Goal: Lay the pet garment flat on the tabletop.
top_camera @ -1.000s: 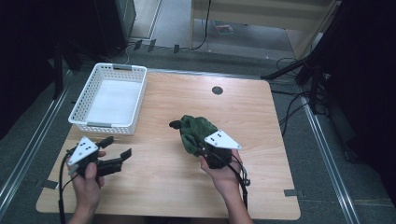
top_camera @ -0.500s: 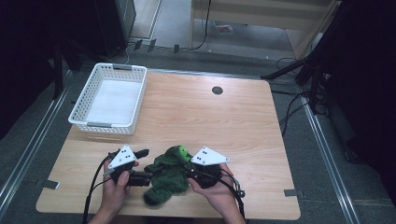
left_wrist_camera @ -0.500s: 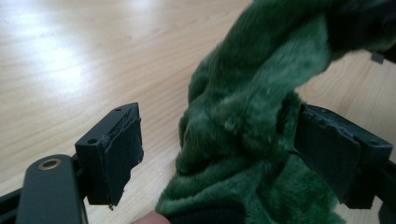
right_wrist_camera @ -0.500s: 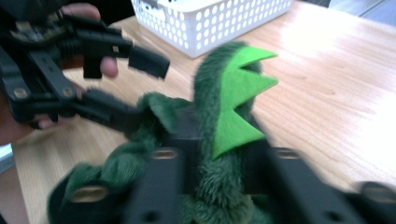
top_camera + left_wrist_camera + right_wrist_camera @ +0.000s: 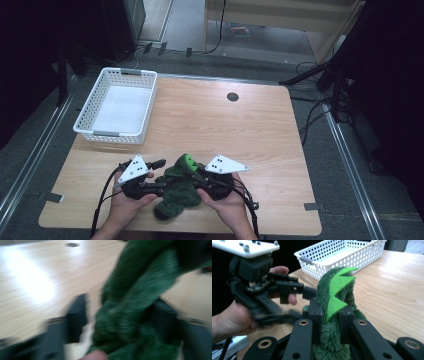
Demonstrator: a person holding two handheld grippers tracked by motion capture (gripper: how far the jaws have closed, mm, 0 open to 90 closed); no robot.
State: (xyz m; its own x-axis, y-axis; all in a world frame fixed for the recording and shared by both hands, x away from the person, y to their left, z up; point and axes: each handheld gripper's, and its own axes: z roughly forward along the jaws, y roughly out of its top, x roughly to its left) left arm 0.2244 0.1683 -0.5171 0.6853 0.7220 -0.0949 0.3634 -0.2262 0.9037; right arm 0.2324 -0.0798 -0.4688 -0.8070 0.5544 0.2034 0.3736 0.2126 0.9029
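A dark green plush toy (image 5: 176,191) with light green felt spikes (image 5: 337,287) lies at the table's front edge between both hands. My right gripper (image 5: 194,175) is shut on it: in the right gripper view its jaws pinch the furry spiked ridge (image 5: 329,315). My left gripper (image 5: 159,175) comes in from the left with its jaws apart, one on each side of the plush. In the blurred left gripper view the plush (image 5: 132,310) hangs between the jaws of the left gripper (image 5: 120,312), with a gap at the left jaw.
A white perforated basket (image 5: 114,135) stands at the table's back left, with only a white liner inside; it also appears behind the plush (image 5: 342,255). The wooden table (image 5: 225,130) has a round cable hole (image 5: 232,96) at the back. Cables trail off the front edge.
The right gripper has carried the plush from mid-table down to the front edge. The left gripper has moved right from the table's left side and now straddles the plush.
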